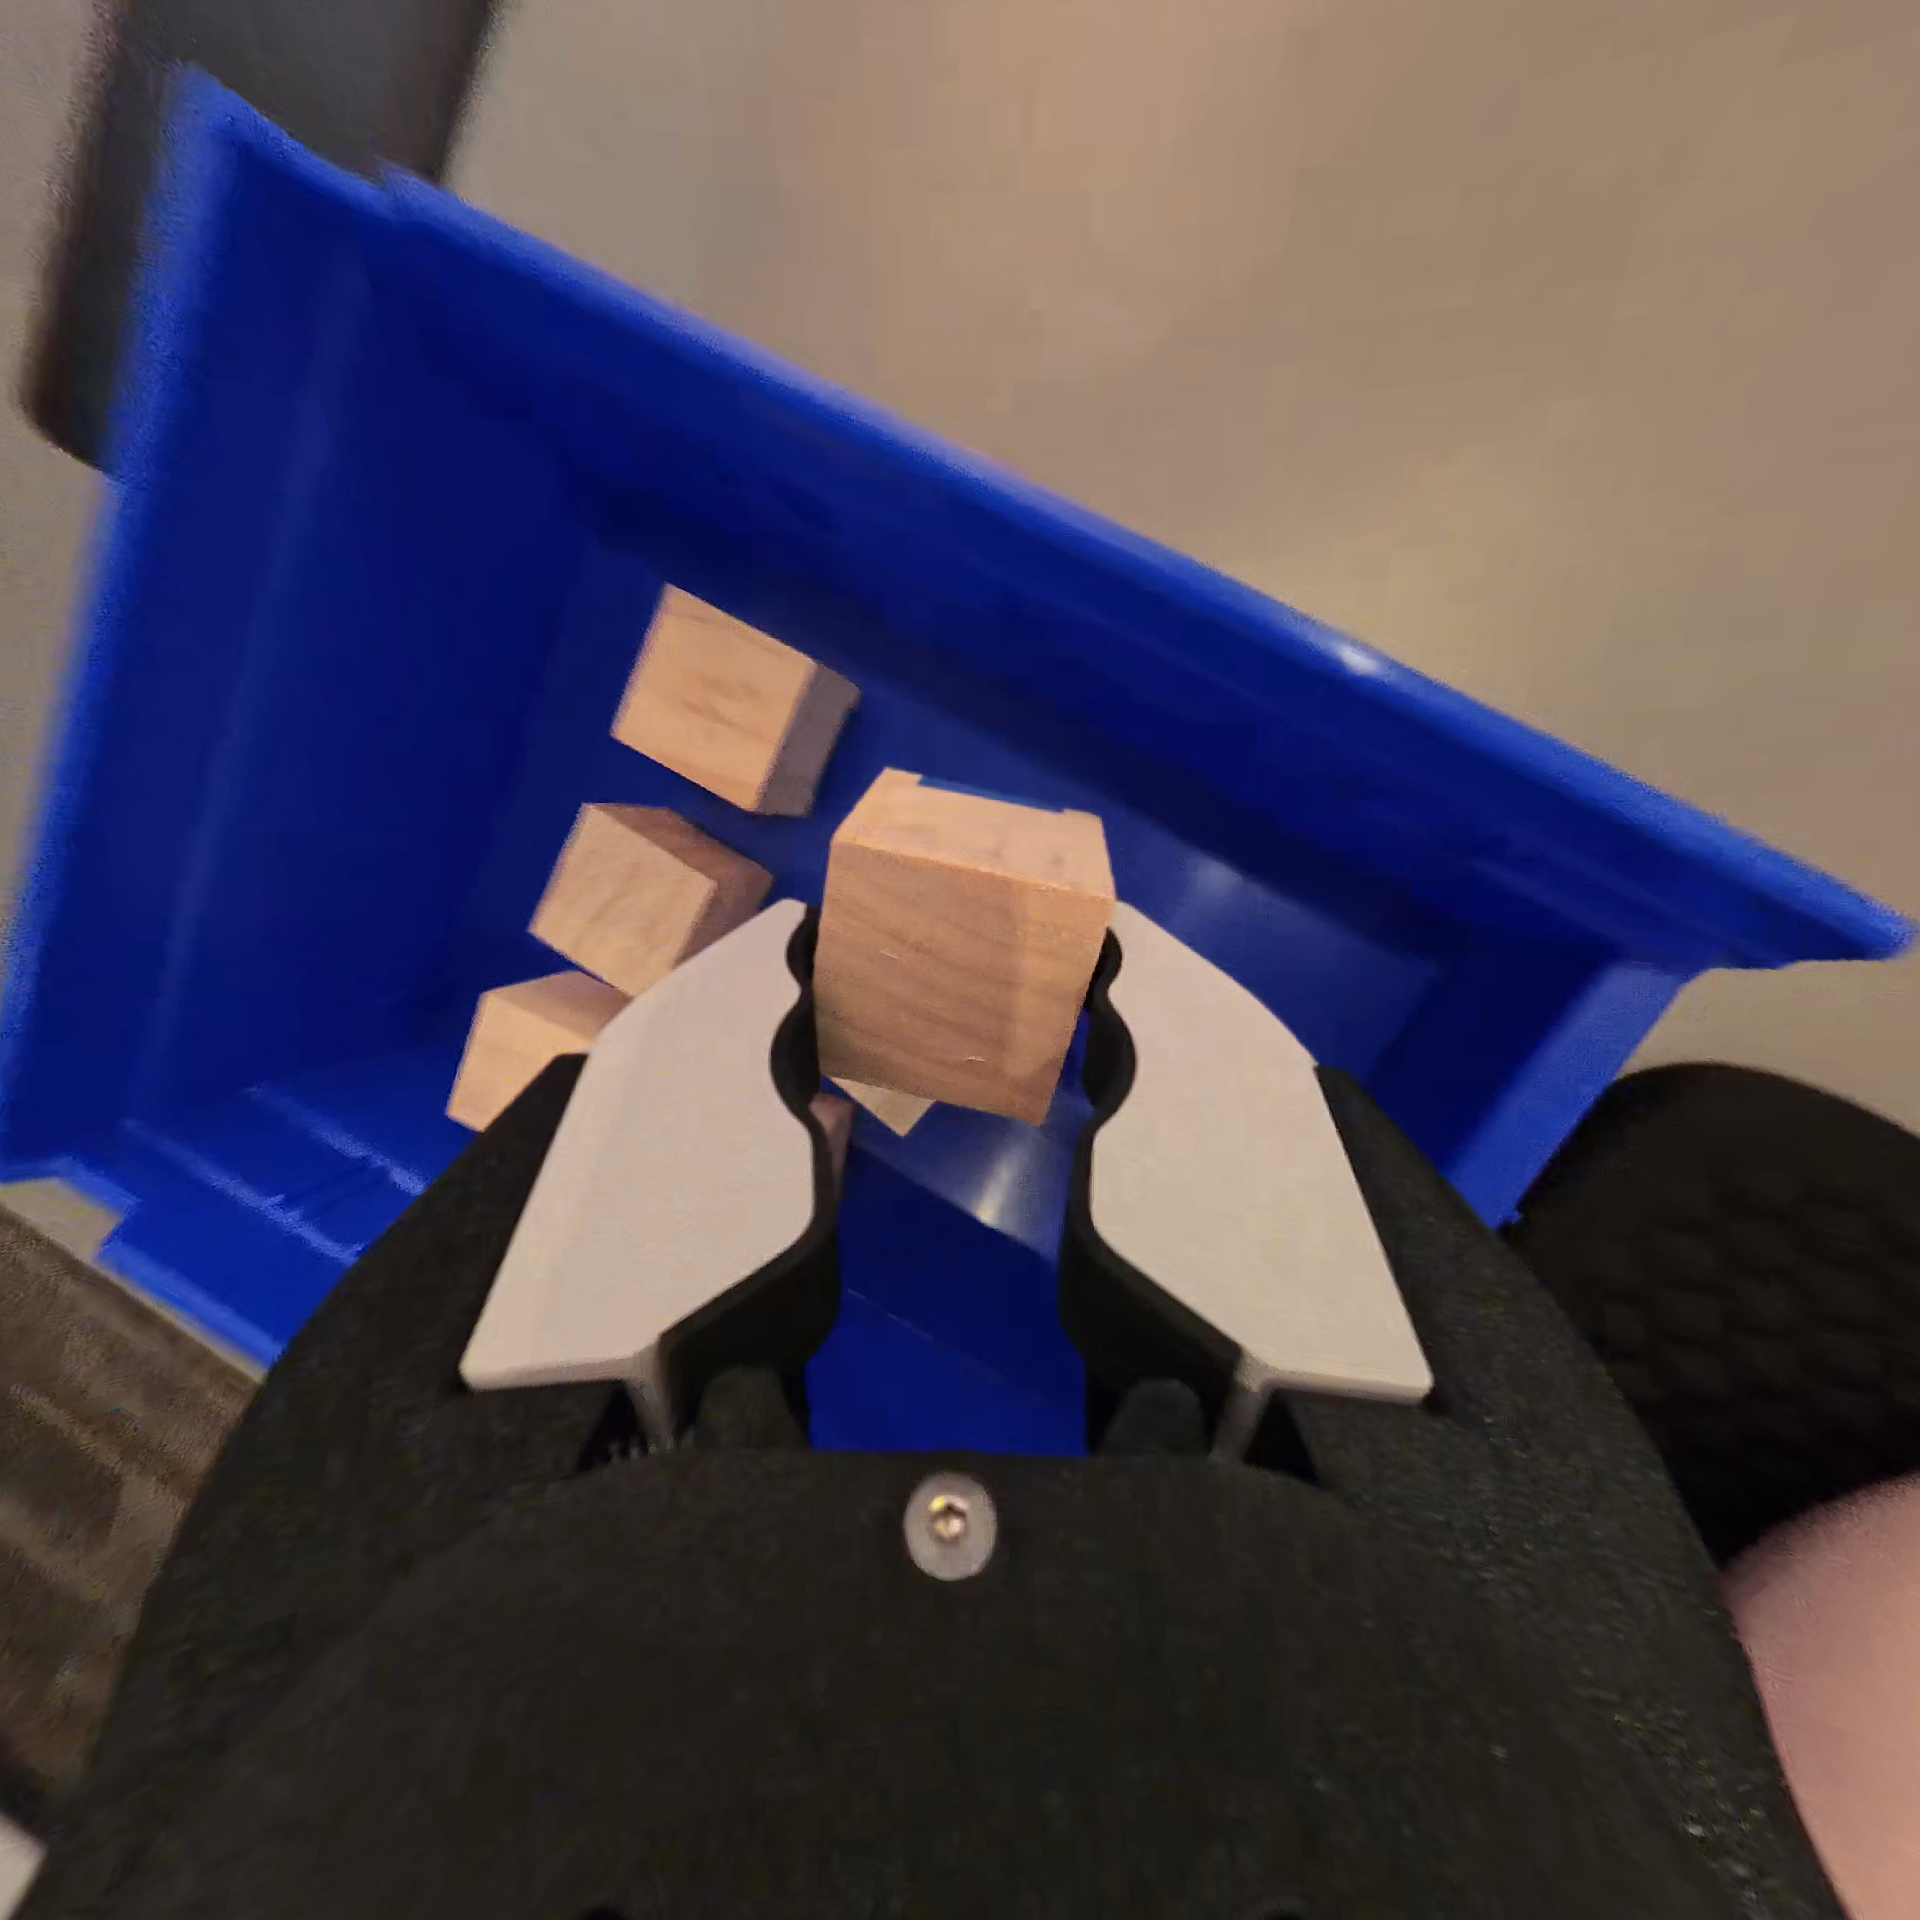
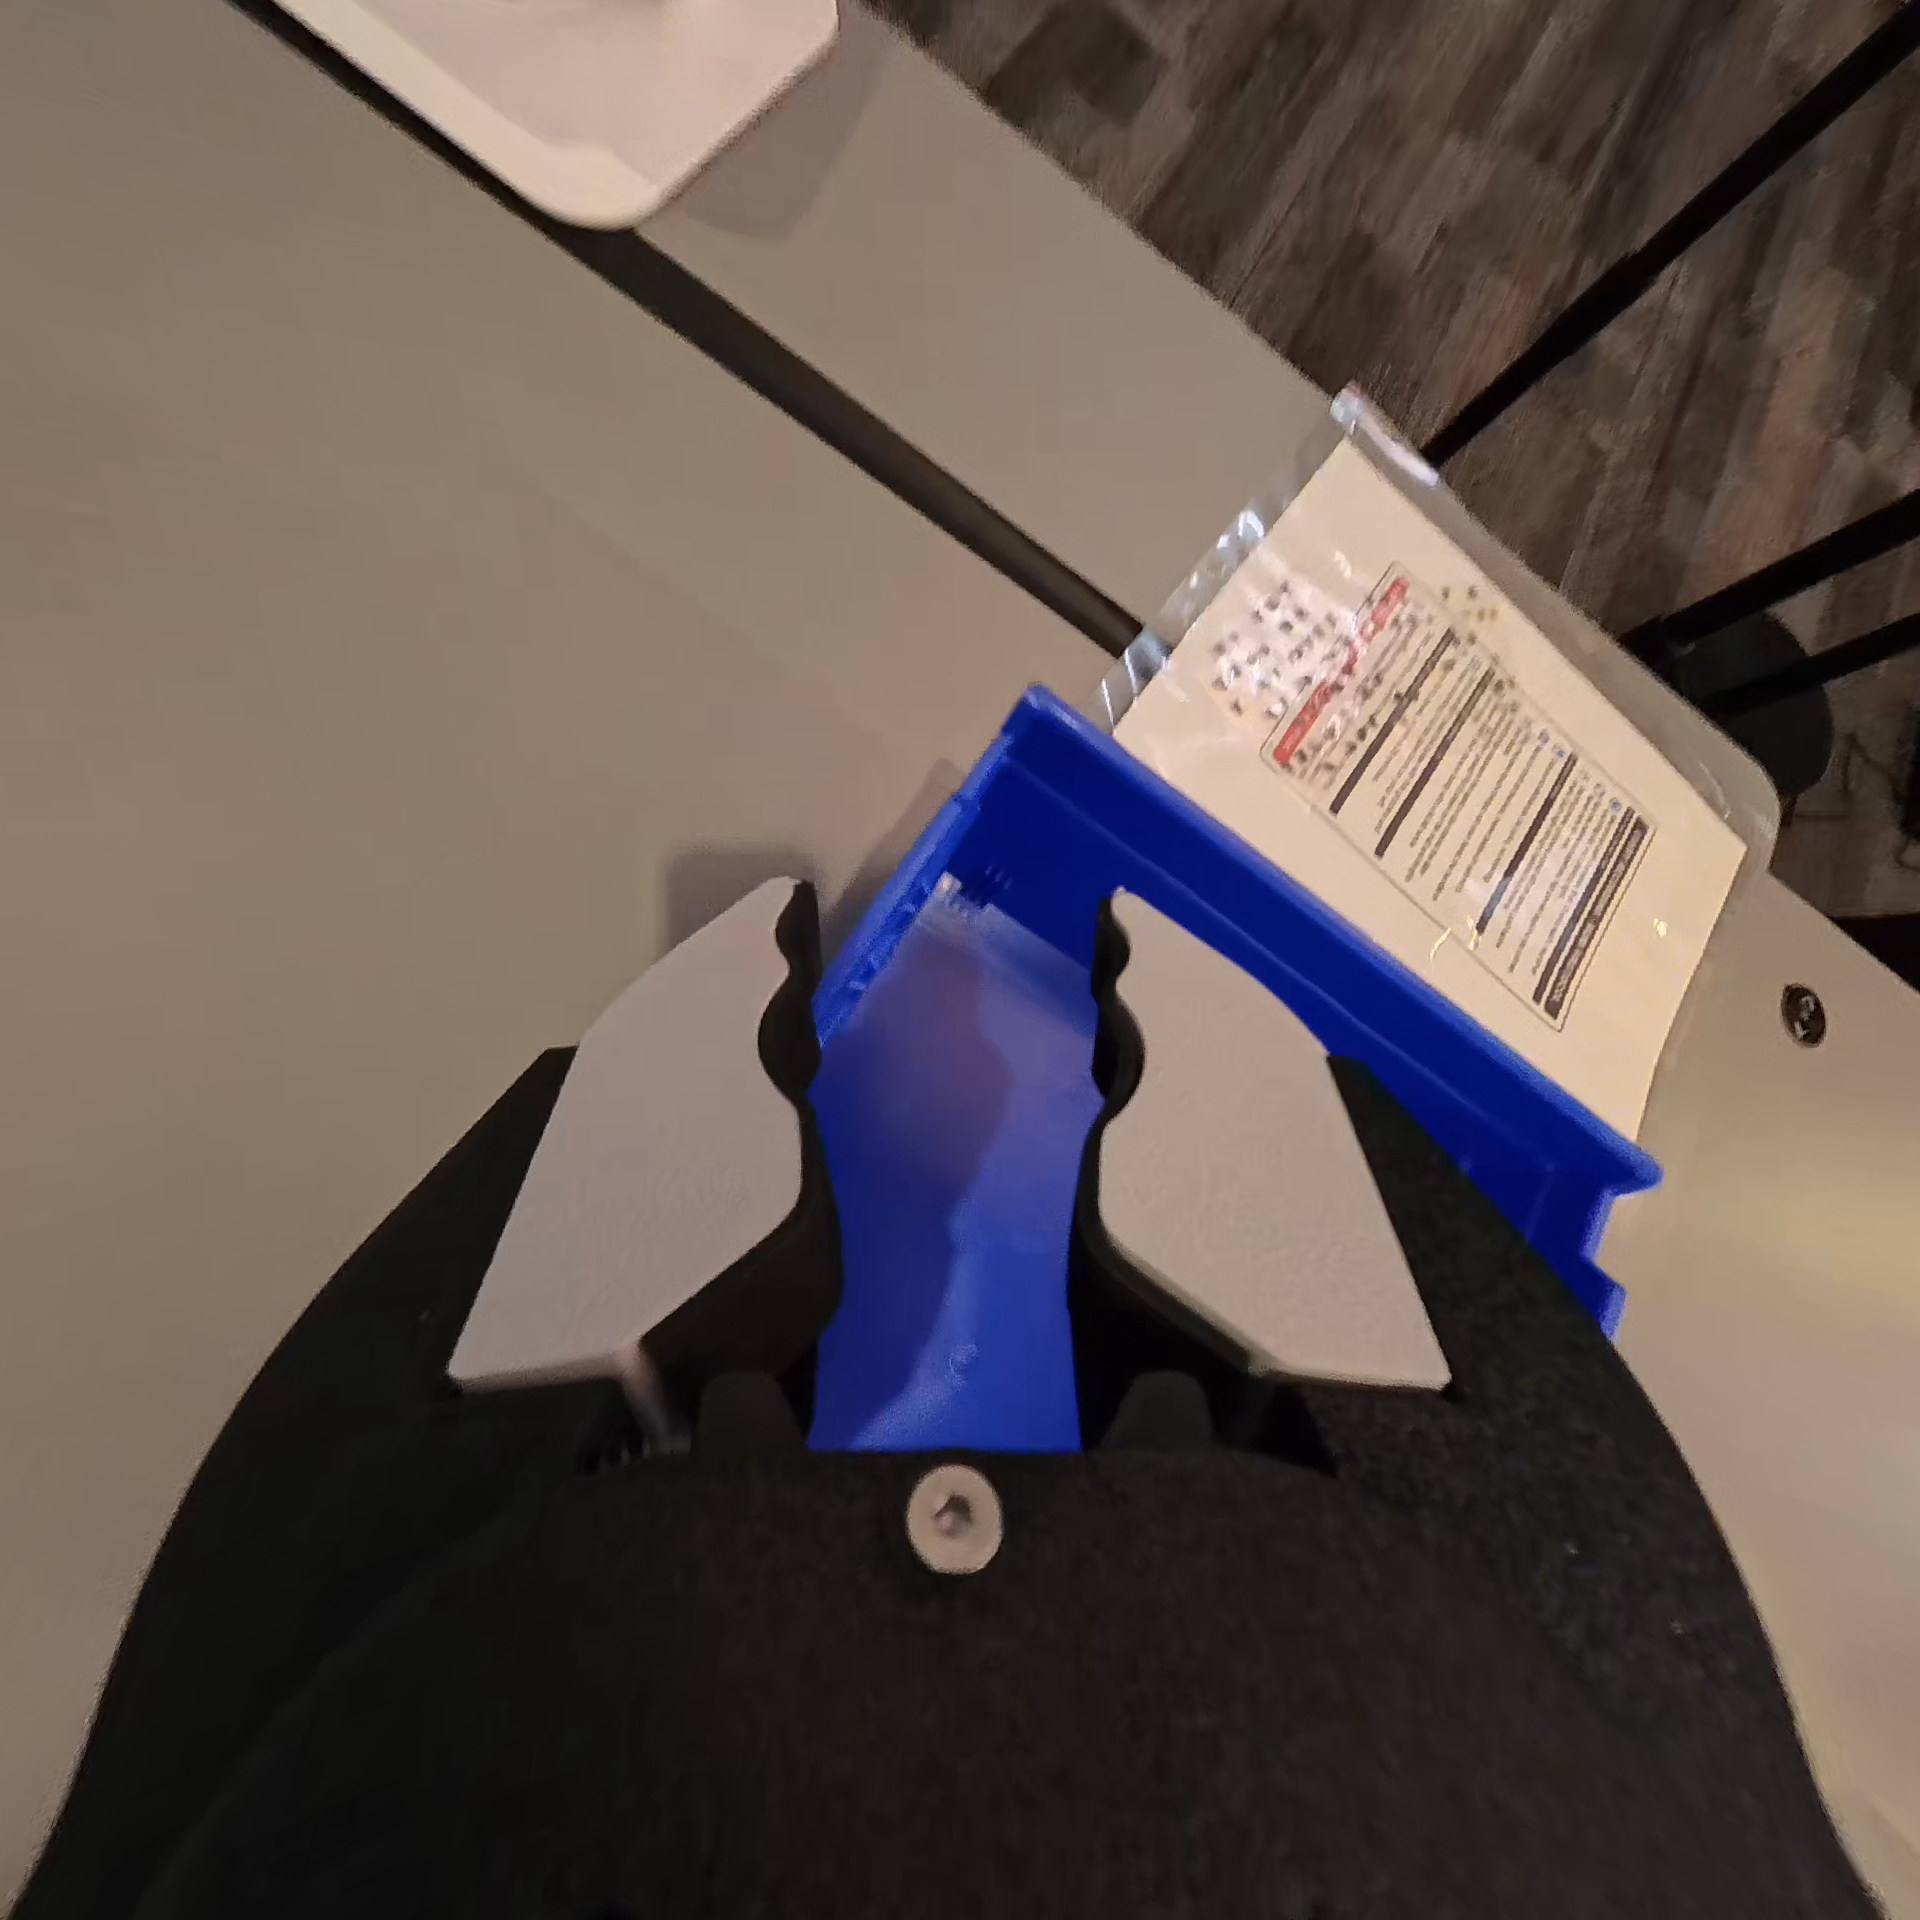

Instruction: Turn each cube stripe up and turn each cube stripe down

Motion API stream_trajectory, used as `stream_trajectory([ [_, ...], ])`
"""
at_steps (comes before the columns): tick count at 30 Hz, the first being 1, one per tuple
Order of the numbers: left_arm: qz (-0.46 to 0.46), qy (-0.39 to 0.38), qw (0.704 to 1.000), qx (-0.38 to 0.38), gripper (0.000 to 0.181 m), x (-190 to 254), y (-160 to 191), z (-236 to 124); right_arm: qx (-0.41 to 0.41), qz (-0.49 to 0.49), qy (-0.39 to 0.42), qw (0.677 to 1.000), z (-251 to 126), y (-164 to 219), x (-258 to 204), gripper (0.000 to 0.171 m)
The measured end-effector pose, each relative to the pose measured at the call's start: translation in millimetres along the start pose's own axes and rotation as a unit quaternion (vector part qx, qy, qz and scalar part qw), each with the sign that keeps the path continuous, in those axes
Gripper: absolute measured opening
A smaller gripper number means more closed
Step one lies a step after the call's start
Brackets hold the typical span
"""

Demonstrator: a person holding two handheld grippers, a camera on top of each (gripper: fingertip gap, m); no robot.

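Note:
My left gripper is shut on a plain wooden cube and holds it tilted above the blue bin. A thin blue stripe edge shows along the cube's far top side. Three more wooden cubes lie in the bin to the left, with no stripe showing, and part of another shows under the held cube. My right gripper is open, its fingers either side of the bin's end wall. It holds no cube. It also shows as a black shape in the left wrist view.
The bin stands on a pale table. A clear bag with a printed sheet lies just beyond the bin near the table's edge. A white object sits on a second table across a dark gap. Patterned floor lies beyond.

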State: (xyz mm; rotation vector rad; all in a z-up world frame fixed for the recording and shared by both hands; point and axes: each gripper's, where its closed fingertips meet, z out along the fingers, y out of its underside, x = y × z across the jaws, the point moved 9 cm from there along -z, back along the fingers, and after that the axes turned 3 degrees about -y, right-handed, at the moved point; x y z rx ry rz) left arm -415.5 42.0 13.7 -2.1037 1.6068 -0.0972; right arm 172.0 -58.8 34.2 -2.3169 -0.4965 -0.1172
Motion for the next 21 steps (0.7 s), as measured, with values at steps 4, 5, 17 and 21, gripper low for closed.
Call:
stream_trajectory([
  [4, -0.027, 0.002, 0.983, 0.182, 0.049, -2, -15, -45, 0.087, -0.034, -0.021, 0.995, -19, -23, -20, 0.052],
  [5, -0.031, 0.011, 0.974, 0.225, 0.048, -1, -22, -54, 0.110, -0.050, -0.033, 0.992, -23, -30, -29, 0.053],
  [17, -0.149, 0.438, 0.797, 0.389, 0.047, 66, -143, -46, 0.349, -0.290, -0.170, 0.875, -52, -88, -220, 0.072],
  [21, -0.159, 0.515, 0.761, 0.362, 0.047, 94, -166, -27, 0.398, -0.349, -0.091, 0.843, -57, -84, -257, 0.073],
])
